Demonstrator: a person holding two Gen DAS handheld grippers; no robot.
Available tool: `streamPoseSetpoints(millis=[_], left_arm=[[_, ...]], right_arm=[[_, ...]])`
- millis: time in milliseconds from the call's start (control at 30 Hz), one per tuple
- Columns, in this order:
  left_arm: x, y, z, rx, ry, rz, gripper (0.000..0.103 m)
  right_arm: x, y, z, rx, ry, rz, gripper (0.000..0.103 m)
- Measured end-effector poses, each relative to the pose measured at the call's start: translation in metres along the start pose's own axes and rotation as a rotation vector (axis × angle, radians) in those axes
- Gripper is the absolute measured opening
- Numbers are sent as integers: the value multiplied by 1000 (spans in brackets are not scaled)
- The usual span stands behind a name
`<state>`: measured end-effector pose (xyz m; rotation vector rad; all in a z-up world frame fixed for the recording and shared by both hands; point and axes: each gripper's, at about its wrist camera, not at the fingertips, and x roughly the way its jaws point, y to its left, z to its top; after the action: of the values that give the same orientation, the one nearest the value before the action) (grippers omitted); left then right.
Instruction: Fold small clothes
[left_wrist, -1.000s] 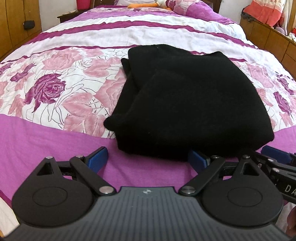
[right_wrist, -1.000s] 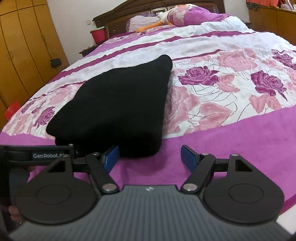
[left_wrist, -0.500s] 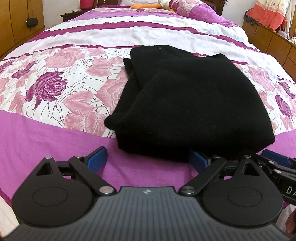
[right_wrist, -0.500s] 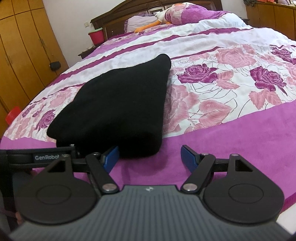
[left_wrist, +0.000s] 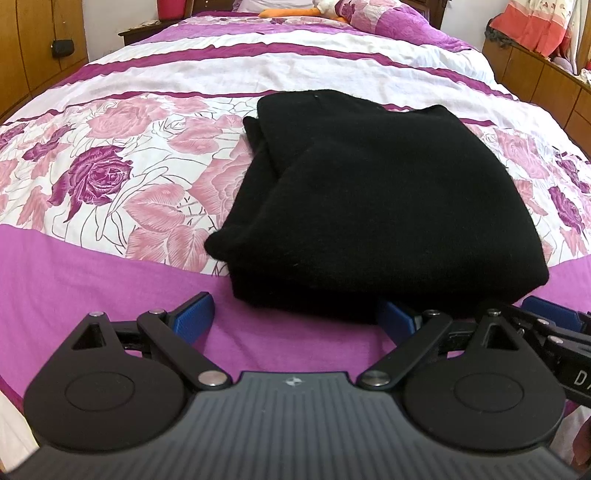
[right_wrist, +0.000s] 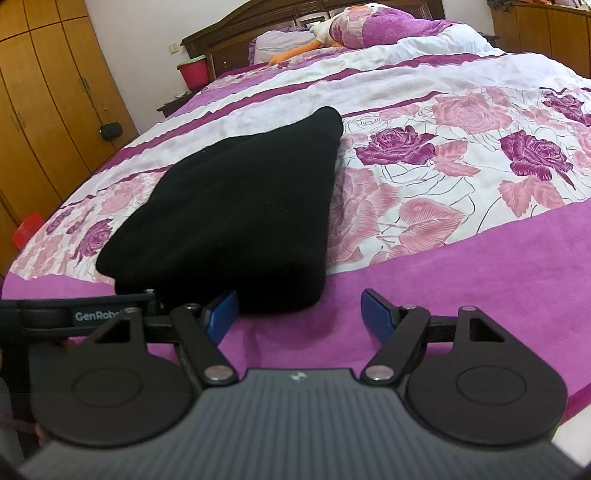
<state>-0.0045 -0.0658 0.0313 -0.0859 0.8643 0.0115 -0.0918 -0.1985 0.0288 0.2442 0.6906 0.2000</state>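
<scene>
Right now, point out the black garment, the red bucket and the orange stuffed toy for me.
black garment (left_wrist: 388, 206): left wrist view, middle of its folded top layer.
red bucket (right_wrist: 192, 72): right wrist view, its front wall.
orange stuffed toy (right_wrist: 295, 53): right wrist view, its orange leg.

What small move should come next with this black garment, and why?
Probably ease both open grippers, left and right, forward onto the near edge of the folded black garment and pinch it: both sit at that edge with nothing between their jaws.
</scene>
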Motion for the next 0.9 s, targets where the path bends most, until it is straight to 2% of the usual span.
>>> streamPoseSetpoints(millis=[900], left_arm=[[-1, -1, 0, 1, 0, -1, 96]], right_arm=[[-1, 2, 0, 0, -1, 10, 75]])
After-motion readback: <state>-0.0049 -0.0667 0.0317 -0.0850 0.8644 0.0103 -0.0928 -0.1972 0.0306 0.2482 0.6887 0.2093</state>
